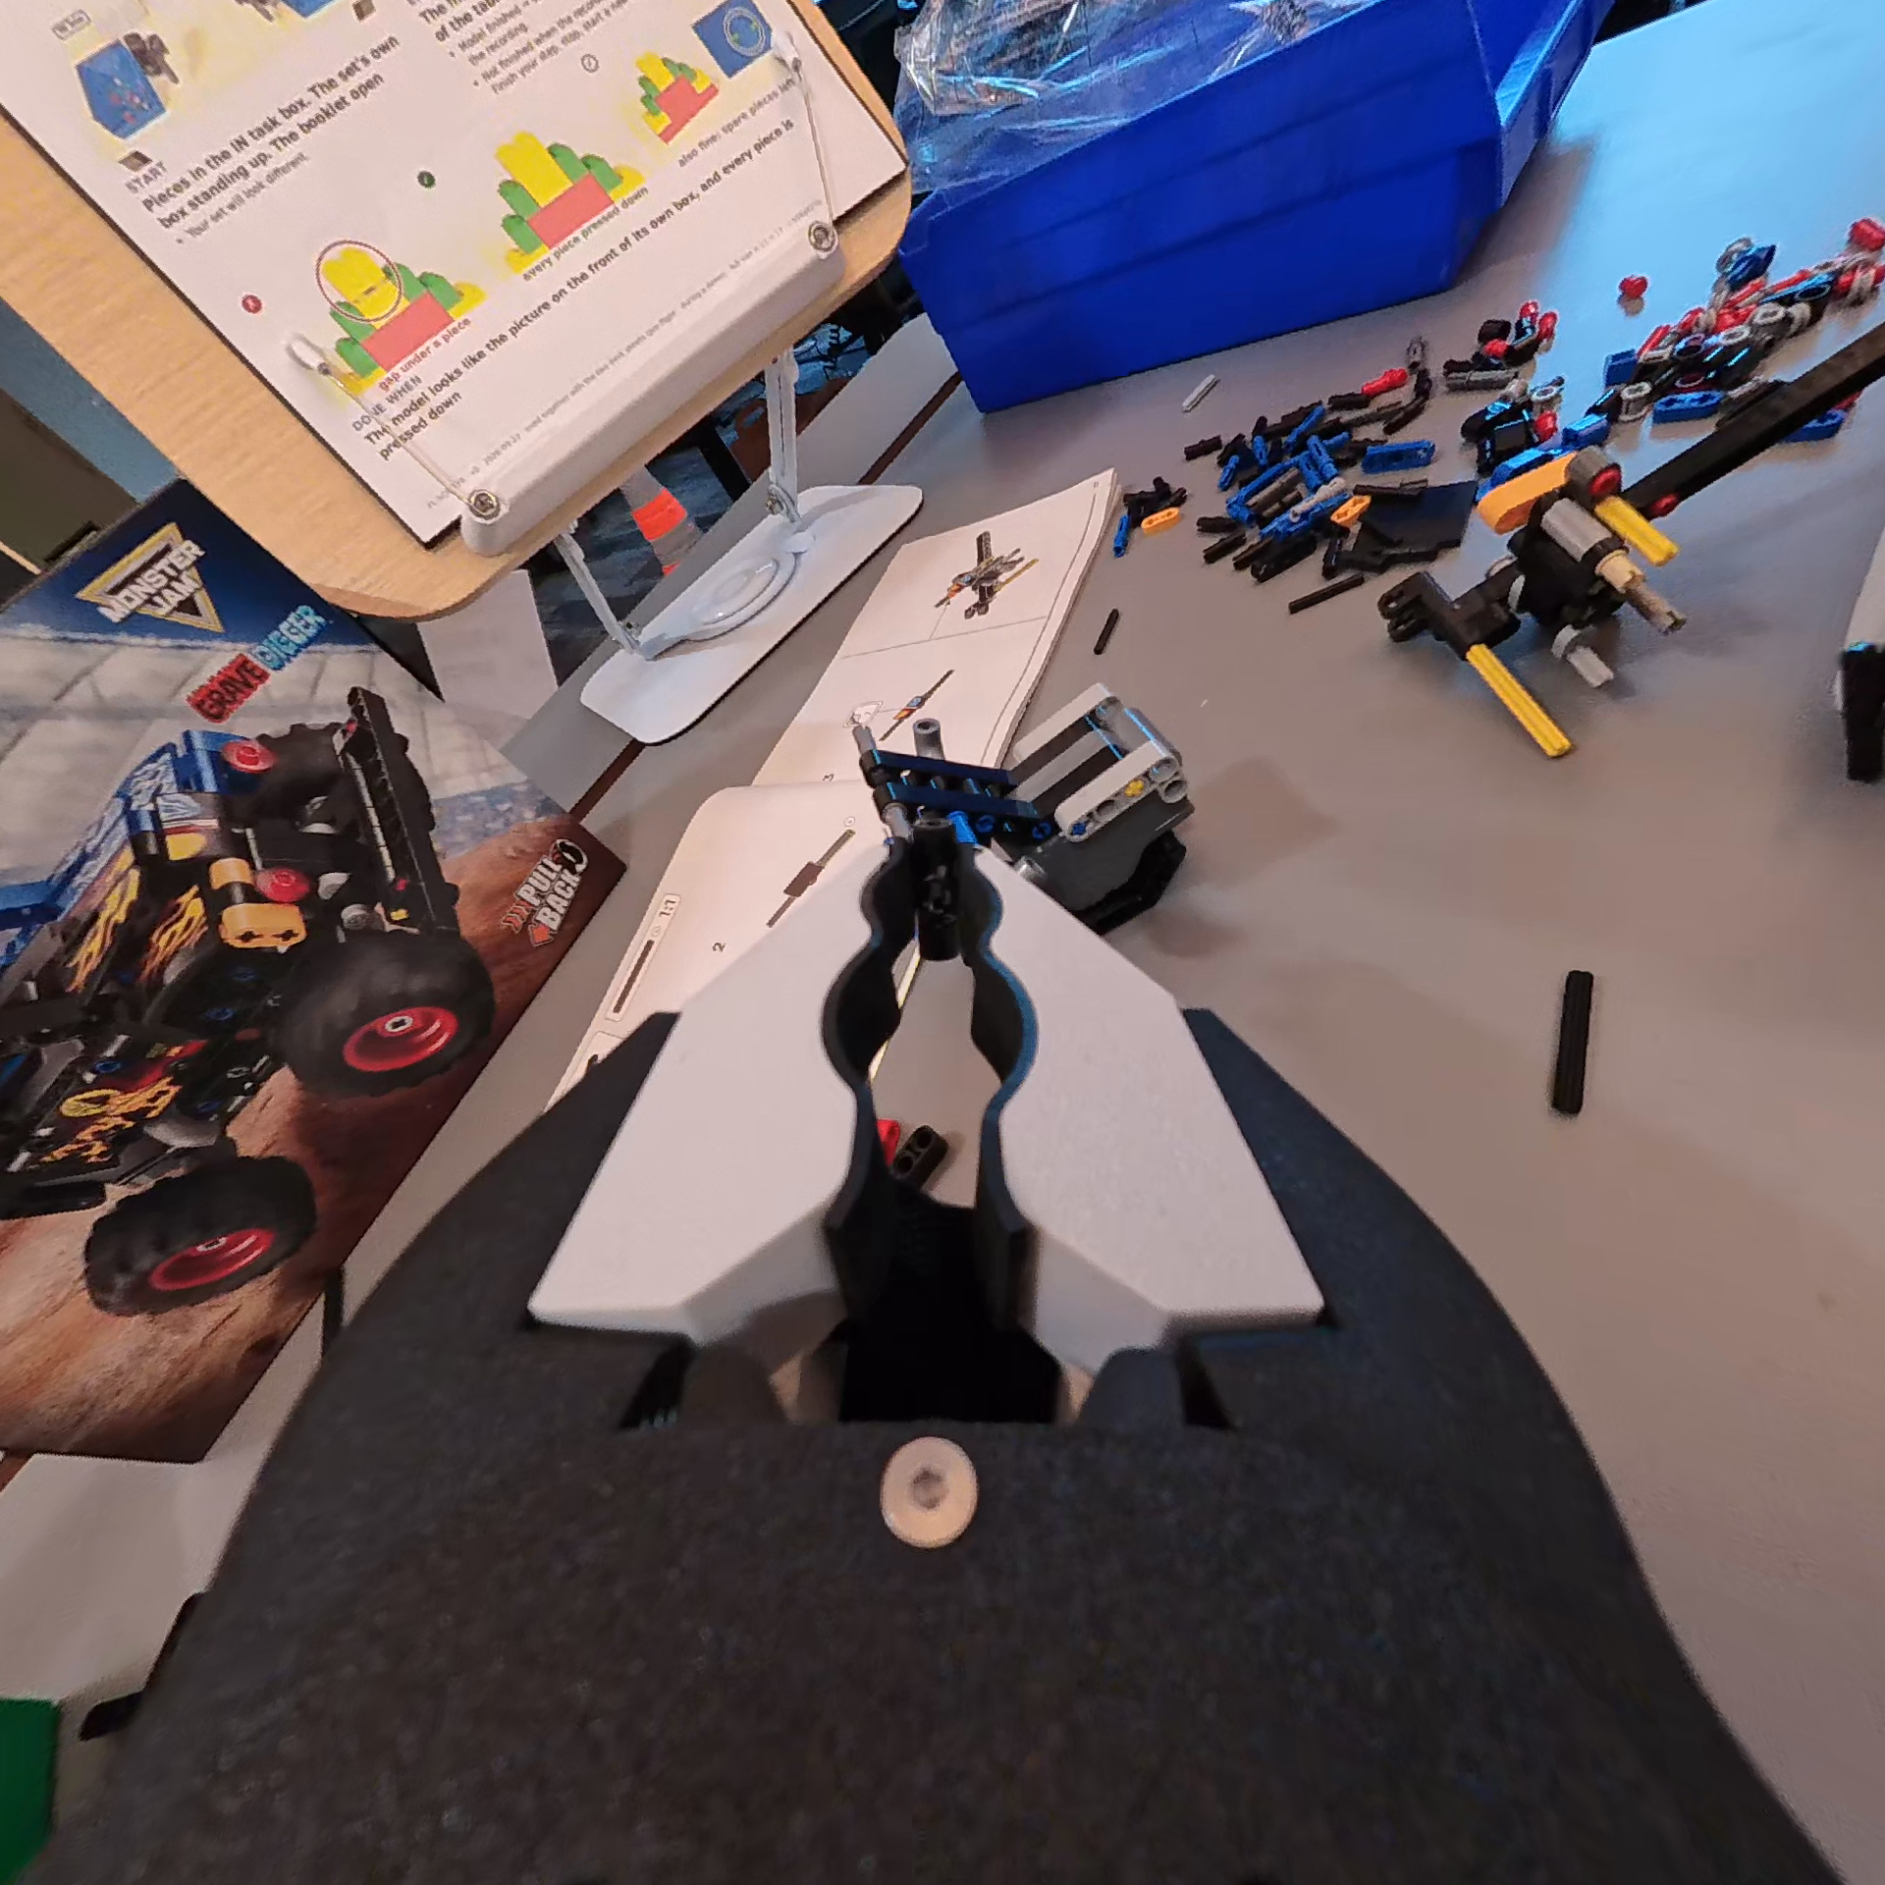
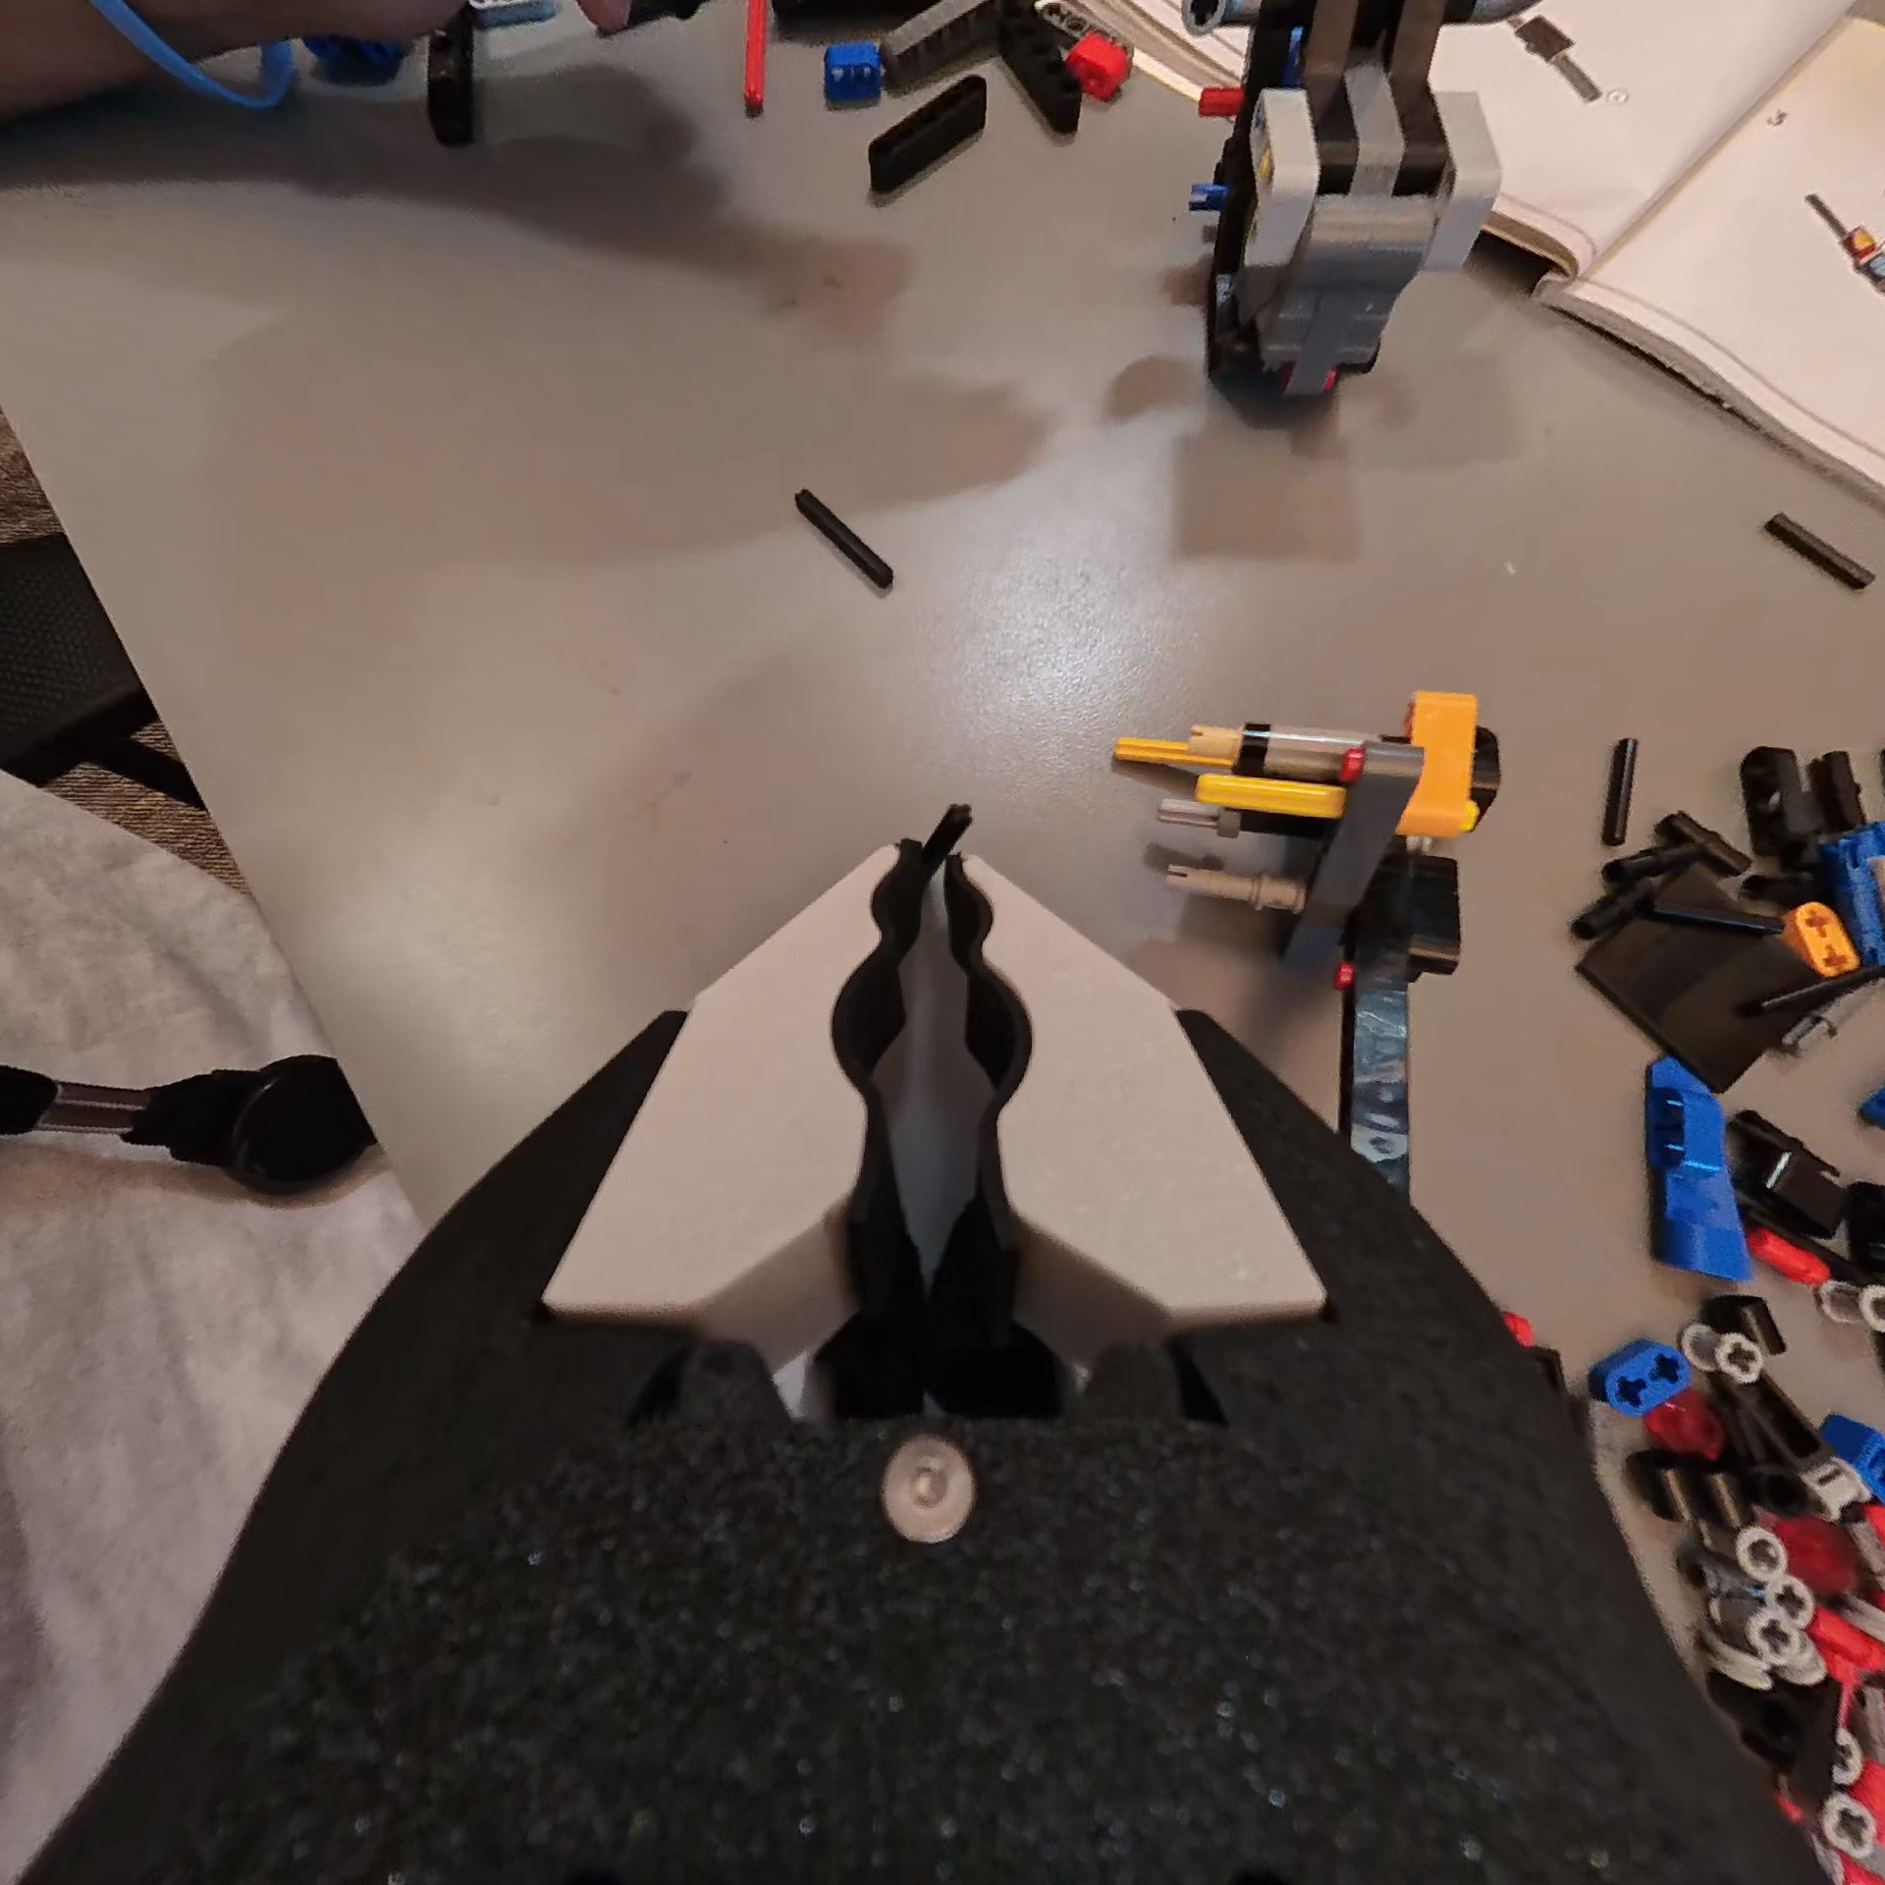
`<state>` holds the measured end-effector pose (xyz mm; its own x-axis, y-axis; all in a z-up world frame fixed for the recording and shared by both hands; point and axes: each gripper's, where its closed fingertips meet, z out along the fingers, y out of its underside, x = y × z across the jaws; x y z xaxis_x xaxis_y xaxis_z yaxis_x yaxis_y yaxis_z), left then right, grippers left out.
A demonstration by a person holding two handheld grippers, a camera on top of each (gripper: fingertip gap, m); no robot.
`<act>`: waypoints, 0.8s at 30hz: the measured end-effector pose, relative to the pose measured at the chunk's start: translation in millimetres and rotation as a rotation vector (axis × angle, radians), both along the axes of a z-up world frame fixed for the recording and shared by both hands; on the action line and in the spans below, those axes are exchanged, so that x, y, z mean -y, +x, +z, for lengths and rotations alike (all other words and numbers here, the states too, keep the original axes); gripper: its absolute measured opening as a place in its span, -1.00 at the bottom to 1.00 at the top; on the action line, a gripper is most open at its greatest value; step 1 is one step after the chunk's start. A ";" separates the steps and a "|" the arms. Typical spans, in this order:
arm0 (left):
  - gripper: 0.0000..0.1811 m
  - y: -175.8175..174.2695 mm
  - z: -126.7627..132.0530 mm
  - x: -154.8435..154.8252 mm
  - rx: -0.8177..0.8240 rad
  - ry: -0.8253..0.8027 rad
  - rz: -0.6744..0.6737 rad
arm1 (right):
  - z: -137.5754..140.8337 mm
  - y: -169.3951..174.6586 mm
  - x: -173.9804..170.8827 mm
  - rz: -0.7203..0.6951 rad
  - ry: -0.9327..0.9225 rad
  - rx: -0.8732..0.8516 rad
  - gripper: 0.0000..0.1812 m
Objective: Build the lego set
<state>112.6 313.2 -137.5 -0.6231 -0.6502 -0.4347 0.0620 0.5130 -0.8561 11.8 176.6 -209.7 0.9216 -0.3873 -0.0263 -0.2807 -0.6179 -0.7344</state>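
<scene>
In the left wrist view my left gripper is shut on a small sub-assembly: a black connector sits between the tips, and dark blue beams stick out beyond them. It is held above the open instruction booklet, beside a grey and black motor block. In the right wrist view my right gripper is shut on a thin black axle that pokes out past the tips, above bare table. A sub-assembly with yellow axles and an orange piece lies to its right.
Loose black, blue and red pieces lie in a pile, also at the right in the right wrist view. Single black axles lie apart. A blue bin, a sheet on a stand and the set's box stand behind.
</scene>
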 end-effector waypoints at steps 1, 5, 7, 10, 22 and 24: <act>-0.94 -0.1 0.1 0.1 0.001 -0.001 -0.001 | -0.8 0.4 0.1 -0.002 -0.002 -0.003 -0.97; -0.94 -0.1 0.1 0.2 0.002 0.001 -0.001 | -4.5 1.4 -1.5 -0.002 0.002 -0.018 -0.97; -0.94 -0.2 -0.2 0.5 0.002 0.004 -0.001 | -9.1 0.9 -3.1 -0.001 -0.007 -0.034 -0.98; -0.94 -0.1 -0.4 0.4 0.004 0.008 0.001 | -7.8 0.2 -4.9 -0.005 -0.013 -0.034 -0.98; -0.94 -5.5 -2.4 6.8 0.010 0.026 -0.021 | -10.2 11.5 -12.1 -0.147 -0.045 0.114 -0.90; -0.94 -8.4 -2.3 10.0 0.010 0.029 -0.035 | -10.4 13.5 -14.7 -0.139 -0.068 0.159 -0.97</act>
<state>104.2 303.3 -139.7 -0.6410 -0.6150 -0.4592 0.0891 0.5346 -0.8404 25.3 191.4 -220.1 0.8498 -0.5065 0.1458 -0.2502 -0.6311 -0.7342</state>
